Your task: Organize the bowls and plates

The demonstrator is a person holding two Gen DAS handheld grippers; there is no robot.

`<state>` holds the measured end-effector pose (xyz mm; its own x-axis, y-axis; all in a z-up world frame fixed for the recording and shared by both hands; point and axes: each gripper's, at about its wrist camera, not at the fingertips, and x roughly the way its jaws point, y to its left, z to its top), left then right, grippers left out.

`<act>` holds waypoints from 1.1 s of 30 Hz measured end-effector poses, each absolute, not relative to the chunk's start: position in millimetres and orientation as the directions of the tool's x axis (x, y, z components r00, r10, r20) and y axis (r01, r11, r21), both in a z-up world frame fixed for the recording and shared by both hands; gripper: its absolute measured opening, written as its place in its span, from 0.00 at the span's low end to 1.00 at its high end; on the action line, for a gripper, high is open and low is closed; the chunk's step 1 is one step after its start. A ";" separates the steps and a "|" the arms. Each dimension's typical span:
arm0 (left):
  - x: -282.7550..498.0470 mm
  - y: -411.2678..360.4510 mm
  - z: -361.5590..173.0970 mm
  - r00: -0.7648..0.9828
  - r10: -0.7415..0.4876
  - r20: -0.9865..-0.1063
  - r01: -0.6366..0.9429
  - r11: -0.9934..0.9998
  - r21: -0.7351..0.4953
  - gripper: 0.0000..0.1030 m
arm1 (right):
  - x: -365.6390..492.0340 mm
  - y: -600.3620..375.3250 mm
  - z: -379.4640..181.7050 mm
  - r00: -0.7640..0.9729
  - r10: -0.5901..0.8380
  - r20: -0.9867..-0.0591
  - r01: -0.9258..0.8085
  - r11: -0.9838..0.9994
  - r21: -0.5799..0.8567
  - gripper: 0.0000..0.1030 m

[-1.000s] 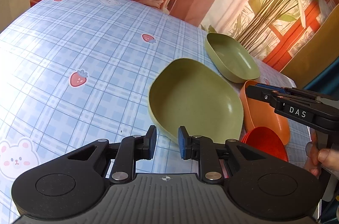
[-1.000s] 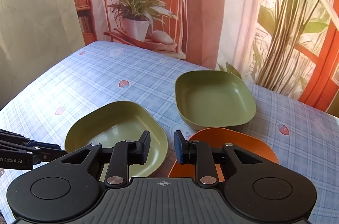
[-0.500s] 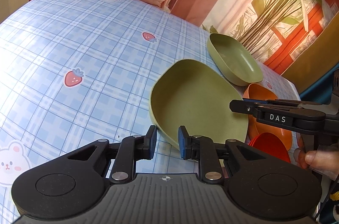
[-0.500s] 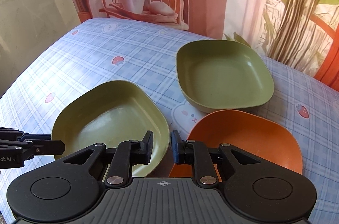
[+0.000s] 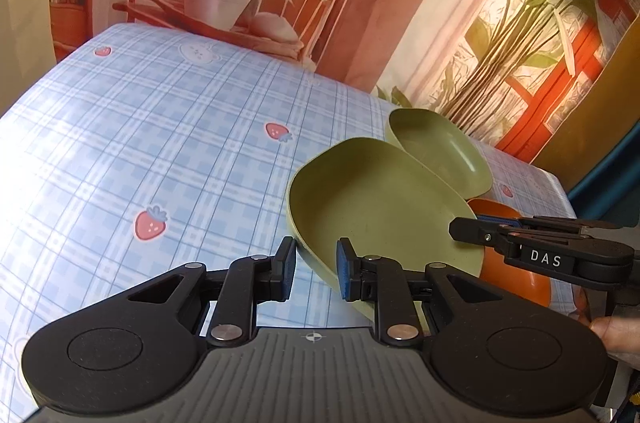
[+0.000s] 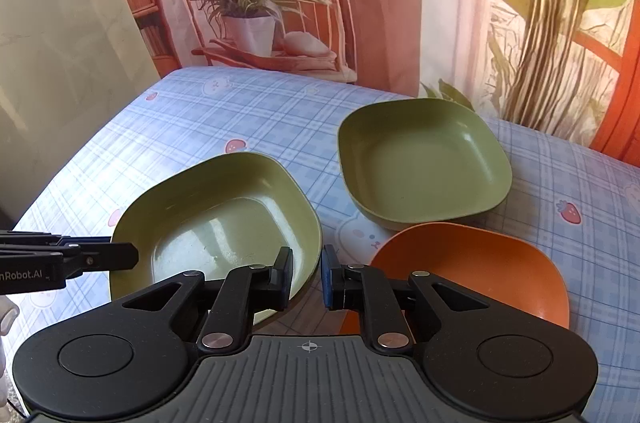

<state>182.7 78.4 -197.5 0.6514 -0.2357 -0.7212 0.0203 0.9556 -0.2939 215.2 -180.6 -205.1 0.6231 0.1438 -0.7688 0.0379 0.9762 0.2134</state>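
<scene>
Both sets of jaws nip the pale green plate point(image 6: 208, 223), which sits just in front of the deep green bowl point(image 6: 424, 167).
The left gripper point(image 5: 316, 259) pinches one rim and the right gripper point(image 6: 306, 271), jaws just closed further, the opposite rim. Both bites look shallow, so uneven lifting could twist the plate free or knock it into the bowl or into the orange plate point(image 6: 472, 271) near the bowl's front. The plate's near edge is hidden under the grippers, and I can't tell whether it's off the counter point(image 6: 248, 111).
</scene>
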 end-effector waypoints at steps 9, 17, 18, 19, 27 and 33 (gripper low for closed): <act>206.0 50.4 -167.2 0.669 -0.294 -0.683 0.141 0.952 -0.272 0.22 | 187.2 -210.2 -180.0 0.701 0.095 -0.707 0.107 0.966 0.236 0.14; 233.5 -5.6 -159.0 0.650 -0.374 -0.661 0.287 0.927 -0.242 0.22 | 148.0 -254.6 -177.9 0.730 0.010 -0.684 0.219 0.944 0.247 0.14; 235.8 -12.2 -159.7 0.644 -0.381 -0.663 0.301 0.923 -0.238 0.22 | 142.6 -259.6 -179.1 0.730 -0.002 -0.683 0.233 0.940 0.247 0.14; 238.6 -20.0 -161.5 0.636 -0.389 -0.666 0.317 0.919 -0.234 0.22 | 137.8 -264.1 -180.0 0.730 -0.012 -0.683 0.246 0.937 0.247 0.14; 246.8 -63.2 -184.5 0.567 -0.418 -0.710 0.397 0.894 -0.208 0.22 | 96.3 -285.7 -196.4 0.730 -0.087 -0.678 0.341 0.906 0.250 0.14; 251.2 -79.6 -198.3 0.542 -0.399 -0.740 0.420 0.891 -0.173 0.22 | 80.5 -287.9 -210.5 0.719 -0.101 -0.688 0.361 0.900 0.245 0.14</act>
<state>251.2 -79.6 -198.3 0.5420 -0.3987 -0.7397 0.4196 0.8911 -0.1728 80.5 -287.9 -210.5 0.7190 -0.1014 -0.6876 0.3614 0.8996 0.2452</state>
